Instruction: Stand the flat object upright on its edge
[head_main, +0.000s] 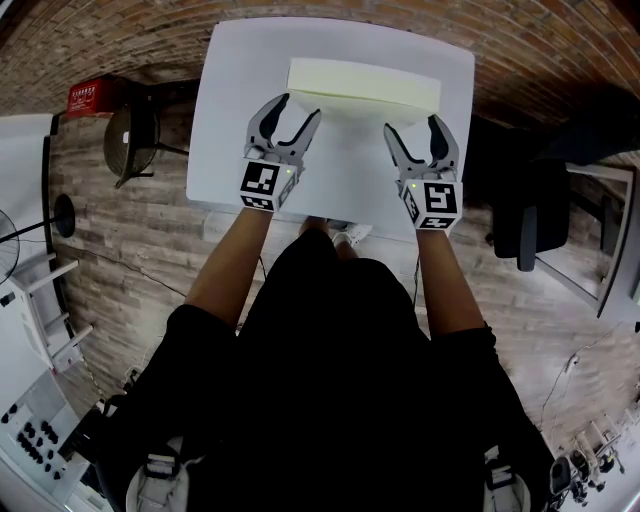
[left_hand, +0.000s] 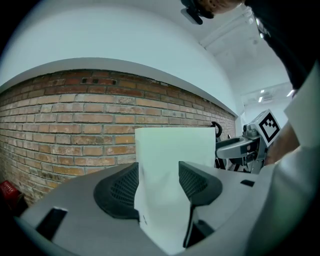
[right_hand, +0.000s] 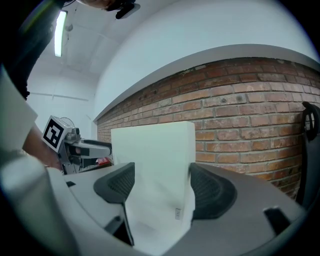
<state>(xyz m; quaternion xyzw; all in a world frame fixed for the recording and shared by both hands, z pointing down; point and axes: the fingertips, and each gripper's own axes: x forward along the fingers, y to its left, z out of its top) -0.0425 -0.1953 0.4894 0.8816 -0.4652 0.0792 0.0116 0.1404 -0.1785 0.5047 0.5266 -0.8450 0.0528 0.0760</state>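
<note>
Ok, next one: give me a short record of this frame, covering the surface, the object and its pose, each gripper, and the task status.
surface: white table
object: pale block, at the table's far side
pose: appears upright on its long edge, with a thin side face showing in the right gripper view
left gripper: jaws apart, holding nothing, facing the block's left part
right gripper: jaws apart, holding nothing, facing its right part
contact: cannot tell if the tips touch the block
task status: looks done

Brick wall (left_hand: 65, 125), white table (head_main: 225, 150)
</note>
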